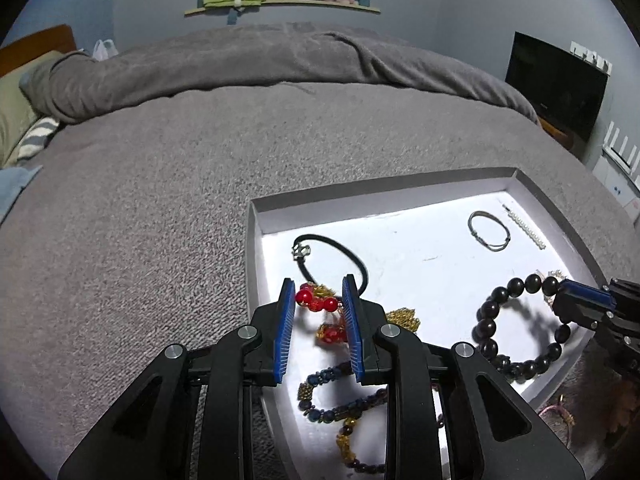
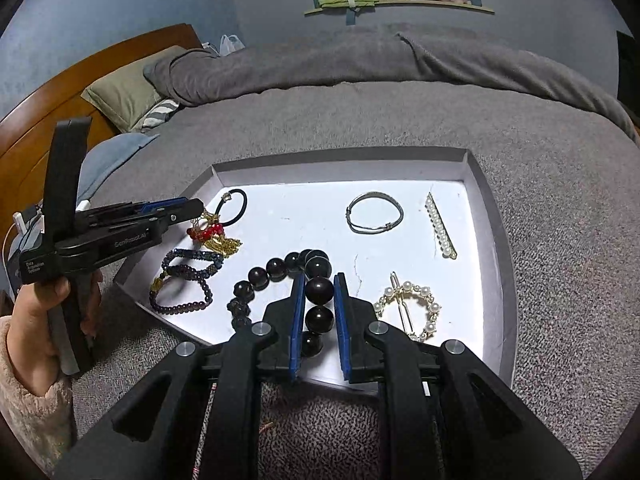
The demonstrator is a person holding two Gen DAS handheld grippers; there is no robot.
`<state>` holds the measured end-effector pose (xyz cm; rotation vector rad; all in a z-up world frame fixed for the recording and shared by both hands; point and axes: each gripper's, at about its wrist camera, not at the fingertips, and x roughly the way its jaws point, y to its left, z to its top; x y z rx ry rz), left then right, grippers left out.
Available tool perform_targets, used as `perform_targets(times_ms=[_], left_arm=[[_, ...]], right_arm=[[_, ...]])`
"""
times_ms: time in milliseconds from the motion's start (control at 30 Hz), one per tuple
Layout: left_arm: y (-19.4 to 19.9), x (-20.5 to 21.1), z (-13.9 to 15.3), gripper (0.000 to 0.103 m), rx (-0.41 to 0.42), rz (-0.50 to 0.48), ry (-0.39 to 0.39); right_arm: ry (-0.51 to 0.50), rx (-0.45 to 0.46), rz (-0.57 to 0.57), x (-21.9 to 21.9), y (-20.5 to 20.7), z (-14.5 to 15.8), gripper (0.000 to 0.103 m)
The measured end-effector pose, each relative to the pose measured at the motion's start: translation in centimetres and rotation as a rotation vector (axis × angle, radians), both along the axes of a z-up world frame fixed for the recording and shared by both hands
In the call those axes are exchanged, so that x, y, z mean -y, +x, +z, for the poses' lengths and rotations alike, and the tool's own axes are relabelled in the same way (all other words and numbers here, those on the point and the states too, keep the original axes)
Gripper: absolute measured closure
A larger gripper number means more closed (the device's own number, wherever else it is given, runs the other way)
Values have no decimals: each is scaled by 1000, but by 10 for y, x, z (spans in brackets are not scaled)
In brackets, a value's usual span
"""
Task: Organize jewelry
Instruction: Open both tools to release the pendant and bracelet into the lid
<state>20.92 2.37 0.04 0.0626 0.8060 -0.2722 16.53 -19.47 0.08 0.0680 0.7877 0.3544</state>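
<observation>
Tongs first. Right gripper [image 2: 317, 292]: blue pads nearly closed, pressed on either side of one large dark bead of the black bead bracelet [image 2: 280, 270], over the near edge of the tray [image 2: 486, 208]. The bracelet's loop trails left and away from the pads across the white tray floor.

Left gripper [image 1: 319, 300]: jaws set at a narrow gap, with the red bead piece [image 1: 316, 302] between the pads at their tips. Pads look to be touching it on both sides; the right-wrist view shows the tip directly at the red beads and gold chain, but contact itself is not clear there. A hand [image 2: 52, 312] in a fuzzy pale sleeve [image 2: 28, 396] holds this tool by its grip.

Near left corner of tray: blue and gold bead bracelets [image 2: 188, 276], overlapping each other. Just beyond them, gold chain under the red beads. Near right: pearl ring clip [image 2: 412, 304], beside the right gripper's fingers.

Further in: black hair tie [image 1: 332, 258] at the far left of the tray, thin grey bangle [image 2: 374, 212] toward the far right, pearl bar clip [image 2: 440, 226] along the right wall, well apart from the rest.

Tray sits on a grey blanket [image 1: 140, 200] covering a bed. Beyond: pillows, wooden headboard [image 2: 92, 80], wall shelf [image 2: 400, 4] with cloth items.
</observation>
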Motion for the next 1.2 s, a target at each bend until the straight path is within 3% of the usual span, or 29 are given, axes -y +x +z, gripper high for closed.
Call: perform_targets(times_ms=[167, 433, 500, 600, 833, 933, 967, 1000, 1067, 1200], left_arm=[[3, 2, -6, 78, -19, -1, 17], [3, -2, -3, 77, -13, 9, -18], [1, -2, -1, 69, -7, 7, -26], [-2, -2, 1, 64, 7, 4, -41], [-7, 0, 4, 60, 17, 5, -57], [-10, 0, 6, 59, 27, 5, -70], [-11, 0, 8, 56, 33, 9, -78], [-13, 0, 9, 44, 38, 15, -80], [-17, -1, 14, 31, 65, 25, -86], [-26, -2, 25, 30, 102, 26, -107]], right_arm=[[-8, -15, -1, 0, 2, -3, 89], [-1, -12, -17, 1, 3, -3, 87], [2, -3, -16, 2, 2, -1, 86], [3, 11, -24, 3, 0, 1, 70], [8, 45, -33, 6, -6, 7, 54], [4, 61, -42, 7, -8, 11, 37], [5, 68, -47, 8, -9, 12, 28], [9, 78, -54, 9, -10, 14, 24], [15, 93, -59, 11, -12, 17, 18], [32, 119, -88, 19, -16, 24, 10]])
